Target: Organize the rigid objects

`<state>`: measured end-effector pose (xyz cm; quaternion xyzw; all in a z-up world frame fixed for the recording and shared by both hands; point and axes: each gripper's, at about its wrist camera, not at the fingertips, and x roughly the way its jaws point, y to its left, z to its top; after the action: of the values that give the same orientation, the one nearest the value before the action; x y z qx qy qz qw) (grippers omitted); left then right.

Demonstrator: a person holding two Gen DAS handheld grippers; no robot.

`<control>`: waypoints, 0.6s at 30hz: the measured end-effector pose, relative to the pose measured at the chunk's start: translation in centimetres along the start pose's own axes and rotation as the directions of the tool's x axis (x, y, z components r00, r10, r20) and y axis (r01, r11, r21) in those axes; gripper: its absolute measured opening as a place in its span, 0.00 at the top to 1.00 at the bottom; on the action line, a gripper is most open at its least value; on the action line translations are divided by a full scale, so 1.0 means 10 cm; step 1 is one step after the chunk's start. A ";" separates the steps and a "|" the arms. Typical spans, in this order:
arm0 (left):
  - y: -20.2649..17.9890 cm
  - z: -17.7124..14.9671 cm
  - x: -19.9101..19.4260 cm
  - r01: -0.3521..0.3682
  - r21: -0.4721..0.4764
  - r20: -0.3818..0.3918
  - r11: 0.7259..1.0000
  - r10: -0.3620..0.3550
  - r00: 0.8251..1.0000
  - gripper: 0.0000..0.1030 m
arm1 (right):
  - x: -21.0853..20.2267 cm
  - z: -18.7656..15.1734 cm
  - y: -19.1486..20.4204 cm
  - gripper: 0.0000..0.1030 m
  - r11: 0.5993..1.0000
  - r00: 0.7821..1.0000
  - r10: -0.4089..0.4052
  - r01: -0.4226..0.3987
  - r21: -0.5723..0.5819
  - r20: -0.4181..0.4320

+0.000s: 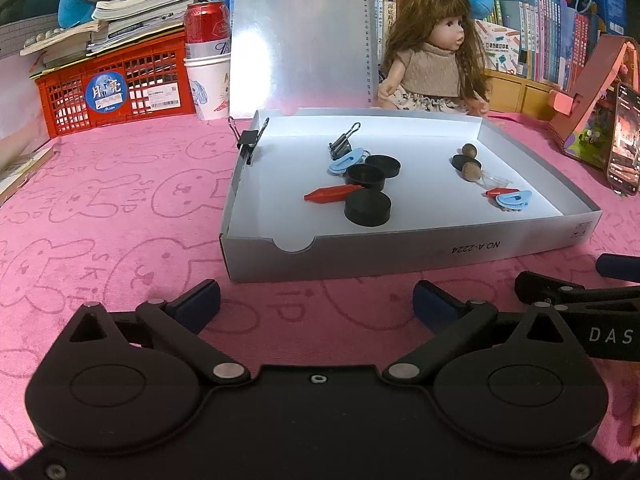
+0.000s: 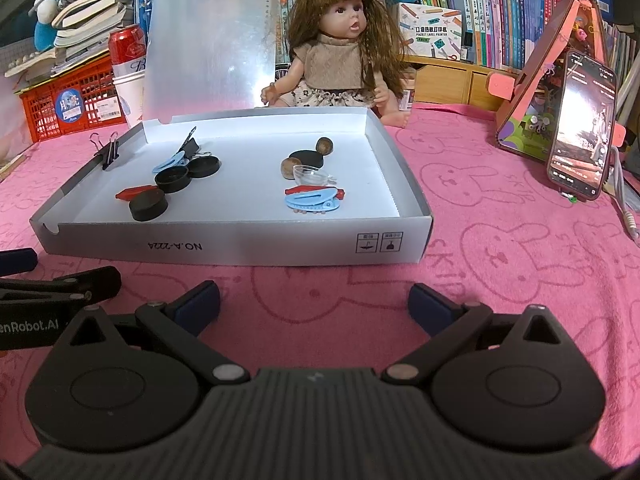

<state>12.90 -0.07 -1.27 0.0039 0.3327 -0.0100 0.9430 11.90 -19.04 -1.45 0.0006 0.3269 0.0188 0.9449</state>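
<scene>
Both tongs, left and right, are hanging wide open and empty. The box is sitting just ahead, long side facing them, bits inside; the pucks are lying nearer the left.

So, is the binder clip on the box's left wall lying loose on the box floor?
No, that binder clip is clamped onto the rim of the grey box, while a second one lies inside.

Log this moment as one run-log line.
left gripper: open, empty | right gripper: open, empty | both over pink cloth, short of box | black discs, clips inside box
</scene>
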 end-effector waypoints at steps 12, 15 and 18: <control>-0.01 0.00 0.00 -0.002 0.003 -0.001 1.000 0.002 1.000 0.00 | 0.00 0.00 0.00 0.00 1.000 1.000 -0.001 0.001 -0.001 0.000; -0.01 0.00 0.00 -0.002 0.003 -0.001 1.000 0.002 1.000 0.00 | 0.00 0.00 0.00 0.00 1.000 1.000 -0.001 0.001 -0.001 0.000; -0.01 0.00 0.00 -0.002 0.003 -0.001 1.000 0.002 1.000 0.00 | 0.00 0.00 0.00 0.00 1.000 1.000 0.000 0.000 0.000 0.000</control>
<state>12.89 -0.15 -1.31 0.0057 0.3330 -0.0095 0.9429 11.91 -19.08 -1.49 0.0004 0.3269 0.0186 0.9449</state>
